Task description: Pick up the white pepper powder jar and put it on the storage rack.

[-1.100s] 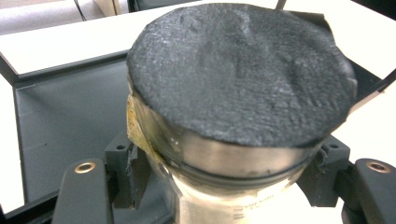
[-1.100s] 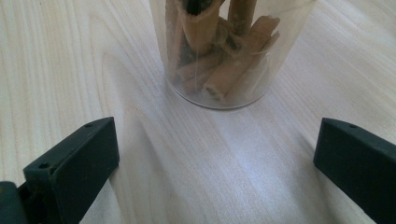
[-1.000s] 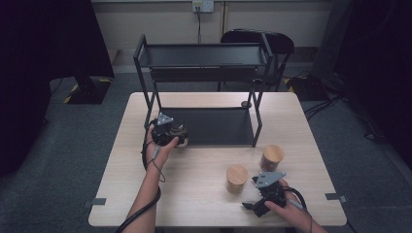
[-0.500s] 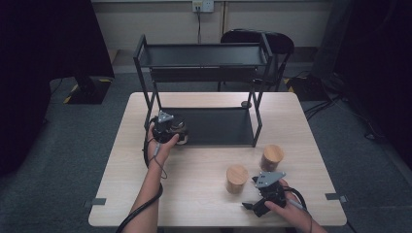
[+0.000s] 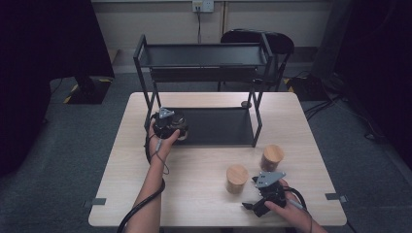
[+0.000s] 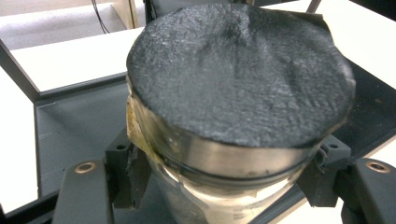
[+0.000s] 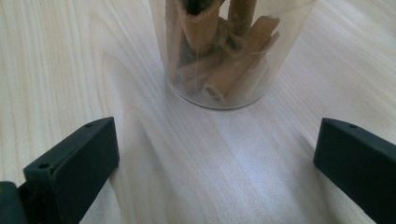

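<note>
Right gripper [image 5: 253,205], jaws spread wide and empty, rests on the pale wooden table [image 5: 204,194] near a clear jar of cinnamon sticks [image 7: 224,51]. Farther off, the left gripper [image 5: 180,130] clamps a black-lidded glass jar [image 6: 238,107] over the black metal rack's bottom shelf [image 5: 218,126].

A light wooden table [image 5: 145,194] stood on grey carpet. A two-tier black metal rack [image 5: 204,53] occupied the table's far half, with its lower shelf resting on the tabletop. Behind the rack stood a black chair [image 5: 277,43]. A wall socket [image 5: 203,6] with a plugged-in cable was mounted on the far wall. Loose cables [image 5: 335,97] lay on the floor to the right.
</note>
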The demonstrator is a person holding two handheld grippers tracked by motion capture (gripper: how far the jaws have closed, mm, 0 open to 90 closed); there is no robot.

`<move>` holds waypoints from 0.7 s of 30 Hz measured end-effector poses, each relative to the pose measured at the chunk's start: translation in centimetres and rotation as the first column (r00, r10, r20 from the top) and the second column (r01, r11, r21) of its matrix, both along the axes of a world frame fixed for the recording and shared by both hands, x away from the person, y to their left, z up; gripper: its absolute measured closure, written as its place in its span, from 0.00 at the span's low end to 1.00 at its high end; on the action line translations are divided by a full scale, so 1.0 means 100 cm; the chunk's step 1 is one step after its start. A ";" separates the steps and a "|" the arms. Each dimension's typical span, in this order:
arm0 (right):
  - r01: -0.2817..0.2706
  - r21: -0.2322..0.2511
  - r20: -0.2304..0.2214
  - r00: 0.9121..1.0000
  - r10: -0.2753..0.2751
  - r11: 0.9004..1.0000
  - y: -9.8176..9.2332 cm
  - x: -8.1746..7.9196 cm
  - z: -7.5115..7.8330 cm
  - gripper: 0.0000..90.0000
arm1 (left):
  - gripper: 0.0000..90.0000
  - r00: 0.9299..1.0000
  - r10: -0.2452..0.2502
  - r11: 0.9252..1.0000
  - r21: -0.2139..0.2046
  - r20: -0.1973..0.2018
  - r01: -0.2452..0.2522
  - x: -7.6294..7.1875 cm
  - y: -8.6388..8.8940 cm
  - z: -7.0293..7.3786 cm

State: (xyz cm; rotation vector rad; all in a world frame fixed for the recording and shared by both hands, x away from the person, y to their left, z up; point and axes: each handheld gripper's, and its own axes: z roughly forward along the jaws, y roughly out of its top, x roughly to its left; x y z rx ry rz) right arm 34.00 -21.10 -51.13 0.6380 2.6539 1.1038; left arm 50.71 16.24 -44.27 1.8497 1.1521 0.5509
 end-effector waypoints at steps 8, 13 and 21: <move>0.000 0.001 0.000 1.000 0.000 1.000 0.000 0.000 0.000 0.00 | 0.34 1.000 0.012 1.000 0.011 -0.008 -0.012 0.007 -0.003 -0.005; 0.000 0.000 0.000 1.000 0.000 1.000 0.000 0.000 0.000 0.00 | 0.34 1.000 0.019 1.000 0.024 -0.013 -0.019 0.009 -0.005 -0.009; 0.000 0.000 0.000 1.000 0.000 1.000 0.000 0.000 0.000 0.00 | 0.34 0.999 0.047 0.999 0.022 -0.011 -0.047 0.012 -0.001 -0.007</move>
